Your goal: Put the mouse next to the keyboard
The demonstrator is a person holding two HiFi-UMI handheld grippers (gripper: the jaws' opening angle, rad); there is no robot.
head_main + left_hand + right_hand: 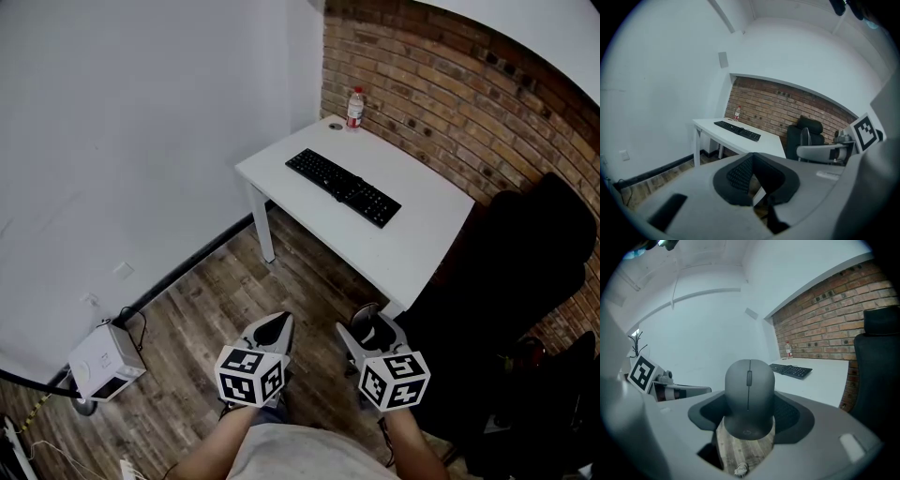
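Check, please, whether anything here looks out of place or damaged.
Only the mouse is out of place: the right gripper holds it above the wooden floor, away from the white desk where the keyboard lies. Nothing looks spilled or damaged.

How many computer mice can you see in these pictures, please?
1: the grey mouse, clamped in the right gripper. None shows on the desk beside the keyboard.

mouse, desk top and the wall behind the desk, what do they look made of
Mouse: probably matte grey plastic, a smooth moulded shell with no glare.
Desk top: white, smooth and even, perhaps laminate or painted board; the look leaves it open.
Wall behind the desk: red-brown brick, rough, with pale mortar lines showing.
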